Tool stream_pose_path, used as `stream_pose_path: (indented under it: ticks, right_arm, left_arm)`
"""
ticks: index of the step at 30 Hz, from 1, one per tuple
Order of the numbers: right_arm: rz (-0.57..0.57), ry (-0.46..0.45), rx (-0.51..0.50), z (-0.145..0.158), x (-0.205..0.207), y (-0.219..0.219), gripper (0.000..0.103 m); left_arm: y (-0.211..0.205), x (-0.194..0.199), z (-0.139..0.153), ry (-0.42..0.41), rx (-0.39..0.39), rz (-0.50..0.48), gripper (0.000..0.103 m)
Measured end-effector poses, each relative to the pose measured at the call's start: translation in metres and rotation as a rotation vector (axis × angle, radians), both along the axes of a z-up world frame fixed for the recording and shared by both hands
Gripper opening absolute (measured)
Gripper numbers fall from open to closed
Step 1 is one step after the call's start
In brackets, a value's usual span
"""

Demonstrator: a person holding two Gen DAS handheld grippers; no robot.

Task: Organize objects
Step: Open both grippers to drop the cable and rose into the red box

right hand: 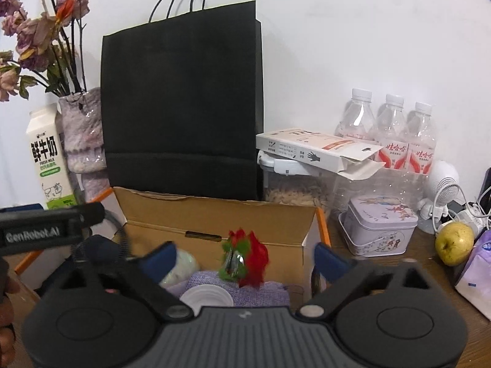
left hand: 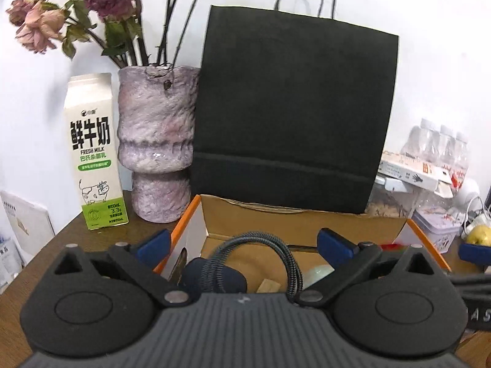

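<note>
An open cardboard box (left hand: pixel 276 220) with orange edges stands on the wooden table, in front of a black paper bag. My left gripper (left hand: pixel 244 242) hangs open over the box's left half; a dark braided cable loop (left hand: pixel 285 254) and a dark blue object (left hand: pixel 211 276) lie below it, touched by neither pad. My right gripper (right hand: pixel 245 259) stands open over the box (right hand: pixel 214 217). A red artificial flower (right hand: pixel 250 257) sits between its fingers, clear of both pads. Under it lie a purple cloth (right hand: pixel 264 291) and a white cap (right hand: pixel 207 299).
A black paper bag (right hand: pixel 181 107) stands behind the box. A vase (left hand: pixel 156 141) of dried roses and a milk carton (left hand: pixel 93 153) are at the left. To the right are water bottles (right hand: pixel 389 135), a glove box (right hand: pixel 316 150), a tin (right hand: pixel 379 227) and a yellow fruit (right hand: pixel 454 243).
</note>
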State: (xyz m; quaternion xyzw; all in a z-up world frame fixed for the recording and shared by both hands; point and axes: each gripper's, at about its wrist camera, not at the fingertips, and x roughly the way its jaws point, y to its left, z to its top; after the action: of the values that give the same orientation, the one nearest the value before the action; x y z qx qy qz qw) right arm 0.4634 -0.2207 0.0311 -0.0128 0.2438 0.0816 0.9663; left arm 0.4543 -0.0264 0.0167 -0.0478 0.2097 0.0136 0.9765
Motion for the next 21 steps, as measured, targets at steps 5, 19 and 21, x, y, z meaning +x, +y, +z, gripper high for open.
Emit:
stream_pose_path:
  ticks: [5,19,21]
  right_arm:
    - [0.005,0.006,-0.001,0.000,0.000,0.001,0.102]
    - [0.015,-0.033,-0.003,0.014,-0.015,0.003,0.102]
    - [0.019,-0.043,-0.006,0.016,-0.020,0.004,0.102]
  left_arm:
    - [0.001,0.000,0.000,0.005,-0.001,0.007,0.103]
    - [0.005,-0.015,0.012,-0.022,-0.015,0.002,0.103]
    - [0.007,-0.019,0.013,-0.025,-0.018,0.000,0.103]
